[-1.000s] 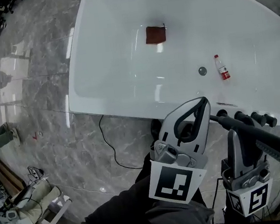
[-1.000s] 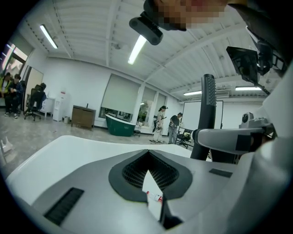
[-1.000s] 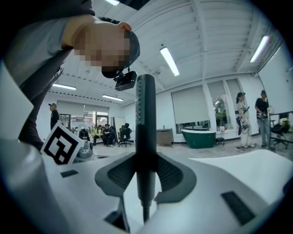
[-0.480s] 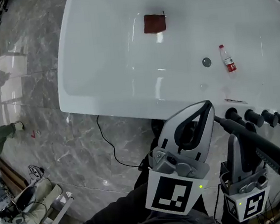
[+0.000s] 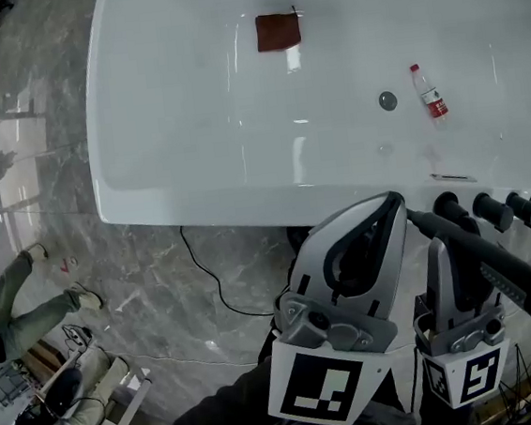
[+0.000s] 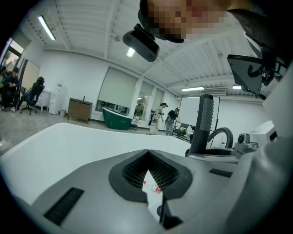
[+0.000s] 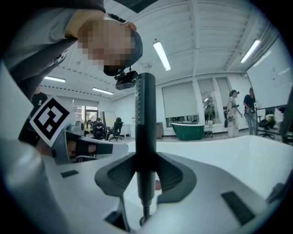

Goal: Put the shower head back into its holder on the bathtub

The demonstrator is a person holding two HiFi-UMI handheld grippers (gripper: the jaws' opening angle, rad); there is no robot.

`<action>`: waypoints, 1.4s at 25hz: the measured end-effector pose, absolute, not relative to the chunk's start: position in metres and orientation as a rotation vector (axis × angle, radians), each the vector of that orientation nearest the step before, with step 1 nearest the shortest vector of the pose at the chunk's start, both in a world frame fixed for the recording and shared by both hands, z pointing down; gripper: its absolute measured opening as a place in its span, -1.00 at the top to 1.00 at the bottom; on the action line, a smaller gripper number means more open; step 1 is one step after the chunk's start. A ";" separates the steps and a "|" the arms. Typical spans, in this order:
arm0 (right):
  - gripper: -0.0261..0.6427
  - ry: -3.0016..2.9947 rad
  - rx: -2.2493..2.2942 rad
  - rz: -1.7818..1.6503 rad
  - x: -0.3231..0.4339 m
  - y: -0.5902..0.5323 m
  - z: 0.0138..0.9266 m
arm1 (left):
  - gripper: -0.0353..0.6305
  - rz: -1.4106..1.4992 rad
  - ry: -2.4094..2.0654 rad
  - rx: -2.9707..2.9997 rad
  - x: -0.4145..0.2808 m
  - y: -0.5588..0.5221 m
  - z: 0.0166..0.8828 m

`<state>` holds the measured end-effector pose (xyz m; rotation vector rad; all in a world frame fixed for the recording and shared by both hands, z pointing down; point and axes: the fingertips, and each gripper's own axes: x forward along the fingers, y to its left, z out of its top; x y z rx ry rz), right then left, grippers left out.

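Slim dark-grey stick shower head (image 5: 498, 272), held at the white oval bathtub (image 5: 199, 209).
Right gripper (image 5: 452, 261) clamped on its handle, over the near rim by the black round knobs (image 5: 492, 212); left gripper (image 5: 379, 218) jaws together, holding nothing.

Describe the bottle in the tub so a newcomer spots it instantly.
Look into the white bathtub; on its floor, beside the round drain, lies a small bottle. Its red cap and red label set it apart from the flat brown cloth lying farther off.
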<state>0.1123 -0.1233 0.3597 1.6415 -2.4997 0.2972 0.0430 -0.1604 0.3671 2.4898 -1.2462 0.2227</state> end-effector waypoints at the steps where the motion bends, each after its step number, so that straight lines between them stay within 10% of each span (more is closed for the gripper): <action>1: 0.50 -2.494 1.646 0.299 0.113 -0.122 0.363 | 0.88 0.224 -1.244 2.491 0.043 -0.160 0.369; 35: 0.50 -2.399 1.590 0.363 0.108 -0.115 0.448 | 0.88 0.297 -1.224 2.423 0.032 -0.150 0.416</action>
